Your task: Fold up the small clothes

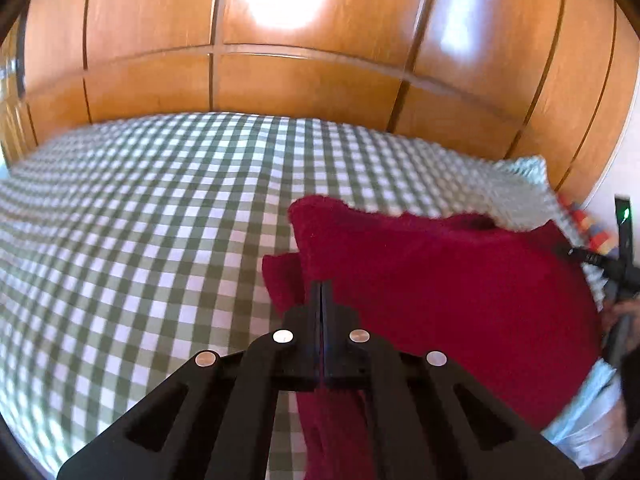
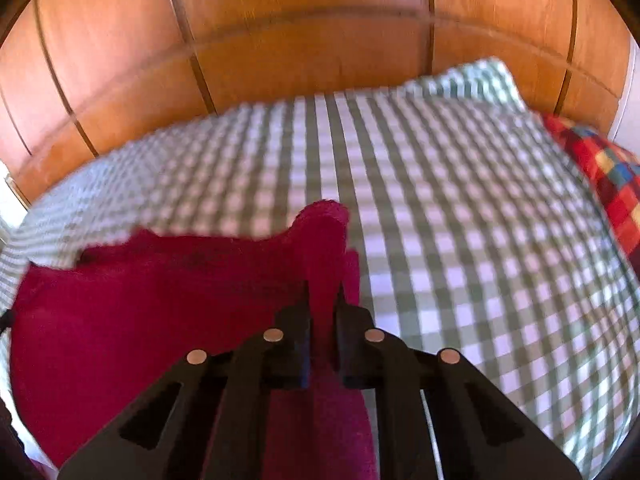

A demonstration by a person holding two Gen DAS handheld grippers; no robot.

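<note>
Fabric is in hand at both ends: a crimson knitted garment (image 1: 440, 280) hangs lifted above a bed spread with a green-and-white gingham cover (image 1: 140, 220), stretched between two handheld grippers.

The left gripper (image 1: 321, 286) has its fingers (image 1: 327, 300) pressed together on a corner of the cloth, which bunches just ahead of the tips and trails beneath them. In the right wrist view, the right gripper (image 2: 323, 286) shows a narrow gap between its fingers (image 2: 345, 320), filled by a thick fold of the same crimson knit (image 2: 160, 320); they are clamped on it.

The garment looks soft, fuzzy and light, sagging in a broad curve between the two holds, so it will likely drape and slump rather than keep any crease unaided. Corners and the hem edge appear the surest places to grip, since a pinch mid-panel would gather loose layers.

A multicoloured checked pillow (image 2: 608, 184) lies well beyond the right fingers, at the bed's far side. Orange wooden wardrobe doors (image 1: 280, 60) stand behind.
</note>
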